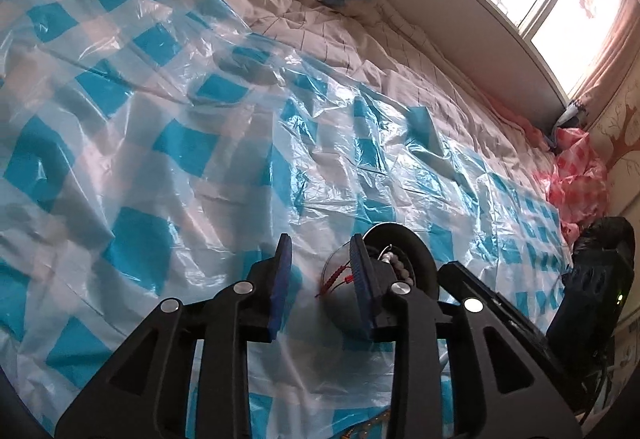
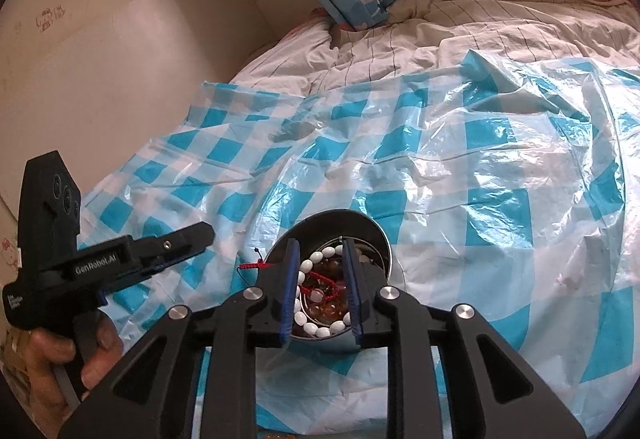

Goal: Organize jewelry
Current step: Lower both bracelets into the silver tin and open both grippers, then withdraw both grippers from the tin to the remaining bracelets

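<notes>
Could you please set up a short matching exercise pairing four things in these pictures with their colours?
Things:
1. bead bracelet
2. braided cord
3. plastic sheet
4. round tin

Colours:
A. red
B. blue and white checks
C. white
D. dark metal

Pairs: 1-C, 2-A, 3-B, 4-D

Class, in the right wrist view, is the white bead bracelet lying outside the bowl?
No. The white bead bracelet lies inside the bowl, among other jewelry.
</notes>
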Tool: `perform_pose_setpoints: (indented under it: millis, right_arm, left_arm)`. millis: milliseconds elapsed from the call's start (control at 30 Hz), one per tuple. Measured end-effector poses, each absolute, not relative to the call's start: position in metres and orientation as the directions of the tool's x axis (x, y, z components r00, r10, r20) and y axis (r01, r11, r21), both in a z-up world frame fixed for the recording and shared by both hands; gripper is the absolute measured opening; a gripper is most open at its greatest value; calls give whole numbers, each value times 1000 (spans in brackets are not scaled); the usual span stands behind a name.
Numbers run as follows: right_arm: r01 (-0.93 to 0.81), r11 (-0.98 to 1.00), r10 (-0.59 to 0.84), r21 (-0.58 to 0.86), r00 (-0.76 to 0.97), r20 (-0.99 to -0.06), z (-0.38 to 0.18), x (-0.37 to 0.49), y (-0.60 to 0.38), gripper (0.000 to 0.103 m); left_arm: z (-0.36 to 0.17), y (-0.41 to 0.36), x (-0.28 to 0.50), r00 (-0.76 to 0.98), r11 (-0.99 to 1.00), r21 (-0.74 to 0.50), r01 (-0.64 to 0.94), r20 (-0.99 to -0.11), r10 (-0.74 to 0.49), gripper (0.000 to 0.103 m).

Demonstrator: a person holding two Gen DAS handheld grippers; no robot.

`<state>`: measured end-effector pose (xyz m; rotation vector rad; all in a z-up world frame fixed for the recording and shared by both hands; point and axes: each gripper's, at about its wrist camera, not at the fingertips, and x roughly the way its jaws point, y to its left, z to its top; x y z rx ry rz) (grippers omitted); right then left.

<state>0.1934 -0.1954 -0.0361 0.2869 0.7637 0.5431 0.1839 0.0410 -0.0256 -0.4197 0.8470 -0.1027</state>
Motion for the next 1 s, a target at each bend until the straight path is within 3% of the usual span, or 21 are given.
perform_pose_setpoints:
  millis: [367,1000]
  right_arm:
    - [-364,849,528,382,592,-609,-35,186,-191,36]
    - [-353,905,409,237,570,-713,-36,87,-209,48]
  left_arm:
    - [-29,32,172,621,936,-352,-20,-738,-264,35]
    - [-33,-11,67,539,959,-210,191,-794,-281,37]
